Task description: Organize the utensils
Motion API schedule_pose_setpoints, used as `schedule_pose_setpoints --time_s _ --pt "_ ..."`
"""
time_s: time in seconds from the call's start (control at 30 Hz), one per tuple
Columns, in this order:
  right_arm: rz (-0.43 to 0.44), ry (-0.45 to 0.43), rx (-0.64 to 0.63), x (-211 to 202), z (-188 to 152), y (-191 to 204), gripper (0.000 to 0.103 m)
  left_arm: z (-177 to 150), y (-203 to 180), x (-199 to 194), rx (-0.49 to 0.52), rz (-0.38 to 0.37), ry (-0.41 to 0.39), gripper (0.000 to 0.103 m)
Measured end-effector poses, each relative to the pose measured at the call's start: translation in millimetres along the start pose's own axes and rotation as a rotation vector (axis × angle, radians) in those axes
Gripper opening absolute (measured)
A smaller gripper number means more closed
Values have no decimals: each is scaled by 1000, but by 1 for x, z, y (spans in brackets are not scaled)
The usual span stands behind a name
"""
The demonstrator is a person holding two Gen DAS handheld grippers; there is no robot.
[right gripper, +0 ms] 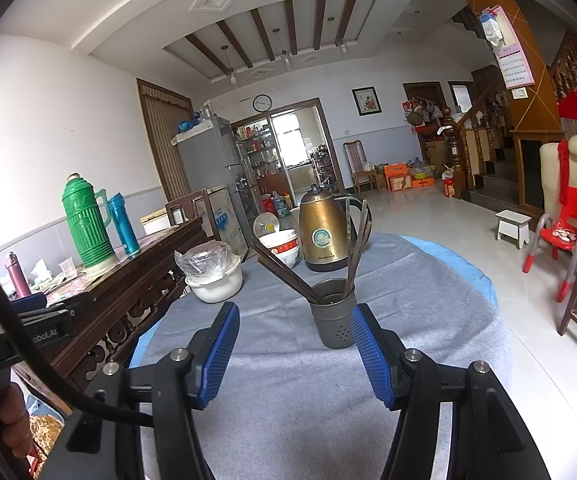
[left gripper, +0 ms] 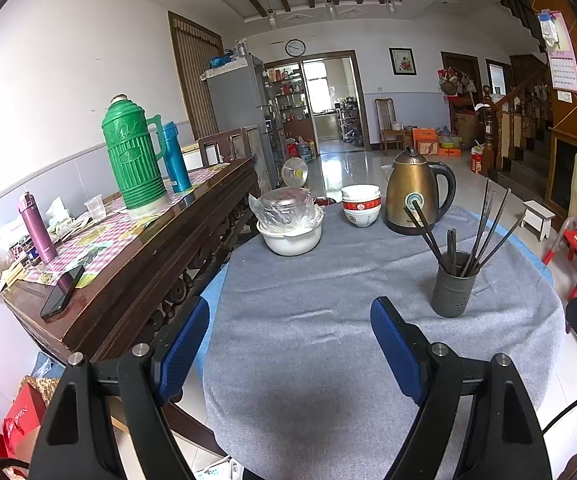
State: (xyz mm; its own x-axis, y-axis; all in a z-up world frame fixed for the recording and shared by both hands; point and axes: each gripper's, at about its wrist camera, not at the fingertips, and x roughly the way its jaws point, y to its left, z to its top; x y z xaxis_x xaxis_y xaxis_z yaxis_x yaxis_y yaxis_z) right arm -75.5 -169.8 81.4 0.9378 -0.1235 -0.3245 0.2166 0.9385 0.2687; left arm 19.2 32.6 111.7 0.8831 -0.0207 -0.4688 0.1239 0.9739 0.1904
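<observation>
1. My left tongs (left gripper: pixel 290 354) are released, jaws spread wide over the grey cloth (left gripper: pixel 328 300) of the desk, grasping nothing.
2. My right tongs (right gripper: pixel 294 354) are released too, their blue pads (right gripper: pixel 220 354) apart, with the dark grey utensil holder (right gripper: pixel 334 320) standing just beyond and between the tips.
3. The chopsticks (right gripper: pixel 284 272) stand in that holder, fanned out and leaning against its rim.
4. From my left tongs, the holder sits ahead and to the right, upright on the cloth.
5. Behind it stands a brass-coloured kettle (left gripper: pixel 414 194), with stacked bowls (left gripper: pixel 361 204) just beside it.
6. Further left is a white basin (left gripper: pixel 290 236) holding a plastic-wrapped metal pot (left gripper: pixel 286 204).
7. On the wooden sideboard (left gripper: pixel 160 240) stand a green thermos (left gripper: pixel 132 156) and a blue flask (left gripper: pixel 176 158).
</observation>
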Motion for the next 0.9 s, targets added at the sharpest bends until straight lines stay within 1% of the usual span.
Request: schedule_pose_setpoints --time_s 0.63,0.9 --pt "5 -10 -2 1 5 5 63 2 -3 0 2 7 3 84" --pt "-1 -12 15 1 6 0 63 3 -6 1 7 8 7 84"
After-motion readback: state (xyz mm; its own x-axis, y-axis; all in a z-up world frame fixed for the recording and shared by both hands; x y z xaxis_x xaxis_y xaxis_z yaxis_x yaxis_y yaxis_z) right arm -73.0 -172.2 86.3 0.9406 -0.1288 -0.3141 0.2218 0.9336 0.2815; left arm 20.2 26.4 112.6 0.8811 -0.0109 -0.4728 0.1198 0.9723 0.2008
